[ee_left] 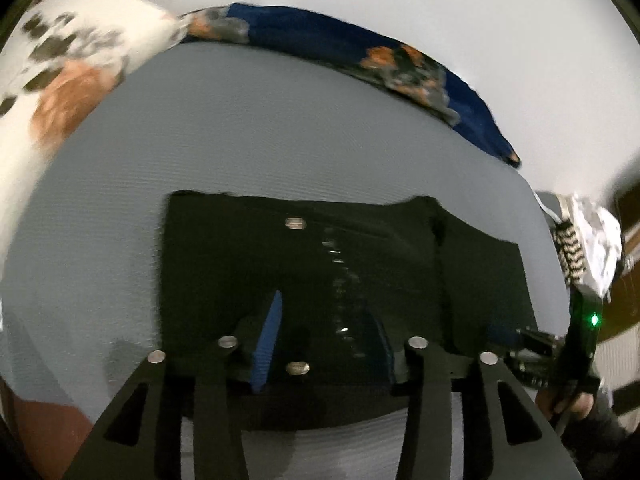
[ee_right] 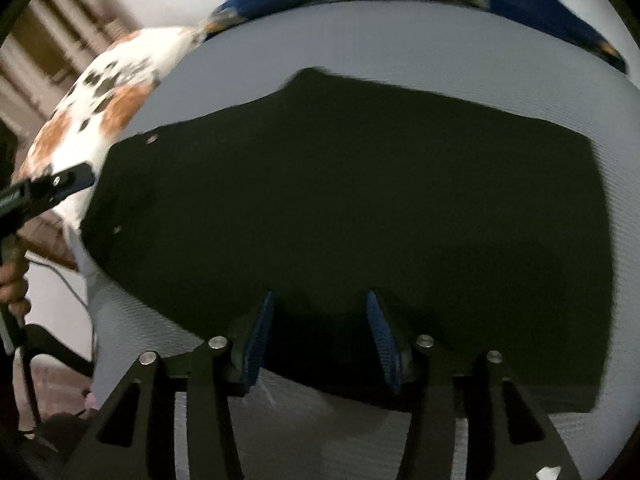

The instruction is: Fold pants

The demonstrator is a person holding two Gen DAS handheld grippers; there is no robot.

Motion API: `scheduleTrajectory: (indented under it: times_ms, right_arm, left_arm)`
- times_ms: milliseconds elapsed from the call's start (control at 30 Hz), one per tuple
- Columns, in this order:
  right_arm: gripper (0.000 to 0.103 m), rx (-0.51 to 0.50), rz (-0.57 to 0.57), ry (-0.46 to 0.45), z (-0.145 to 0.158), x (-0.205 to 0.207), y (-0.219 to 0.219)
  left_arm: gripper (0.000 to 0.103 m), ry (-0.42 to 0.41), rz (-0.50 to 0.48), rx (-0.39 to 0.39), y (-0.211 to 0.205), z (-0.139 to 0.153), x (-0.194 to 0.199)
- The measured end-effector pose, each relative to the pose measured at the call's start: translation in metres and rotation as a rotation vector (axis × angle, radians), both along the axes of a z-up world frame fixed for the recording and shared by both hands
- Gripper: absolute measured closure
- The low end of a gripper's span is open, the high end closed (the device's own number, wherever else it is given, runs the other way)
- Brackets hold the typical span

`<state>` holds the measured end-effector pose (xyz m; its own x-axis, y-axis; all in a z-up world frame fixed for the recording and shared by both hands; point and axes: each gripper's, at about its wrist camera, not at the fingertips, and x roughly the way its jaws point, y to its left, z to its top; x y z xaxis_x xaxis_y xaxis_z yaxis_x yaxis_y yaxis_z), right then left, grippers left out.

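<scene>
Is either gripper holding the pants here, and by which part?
Neither. Both the left gripper and right gripper hang open above the black pants; nothing is pinched.

I can't make out the pattern on the white cushion (ee_left: 76, 52), it's smeared; the pants (ee_left: 340, 272) hide their near edge behind my left gripper (ee_left: 324, 344), right pad lost in black

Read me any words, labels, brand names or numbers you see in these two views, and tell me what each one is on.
None can be read in either view.
Black pants: no visible label or print; the metal studs look too blurred to show any marking.
Blue patterned cloth and white spotted cloth: pattern only, no lettering.
Other tool's body with the green light: no legible marking.
</scene>
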<state>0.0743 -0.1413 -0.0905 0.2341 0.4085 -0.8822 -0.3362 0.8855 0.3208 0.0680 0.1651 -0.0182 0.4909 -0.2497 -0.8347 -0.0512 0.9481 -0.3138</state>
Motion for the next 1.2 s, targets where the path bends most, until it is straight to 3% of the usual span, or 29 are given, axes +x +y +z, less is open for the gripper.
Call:
scheduleTrajectory:
  times_ms: [200, 567, 933, 1200]
  right_arm:
    - [0.053, 0.047, 0.071, 0.046, 0.001, 0.008, 0.041]
    - [0.053, 0.055, 0.017, 0.071, 0.008, 0.024, 0.055]
    - [0.053, 0.022, -0.016, 0.091, 0.003, 0.027, 0.059]
    - [0.053, -0.002, -0.012, 0.096, 0.002, 0.029, 0.063]
  left_arm:
    - [0.051, 0.114, 0.095, -0.108, 0.054, -0.011, 0.005]
    - [0.048, 0.315, 0.142, -0.334, 0.105, -0.068, 0.016]
    - [0.045, 0.296, 0.042, -0.404, 0.112, -0.076, 0.026]
    - [0.045, 0.277, 0.037, -0.475, 0.135, -0.078, 0.019]
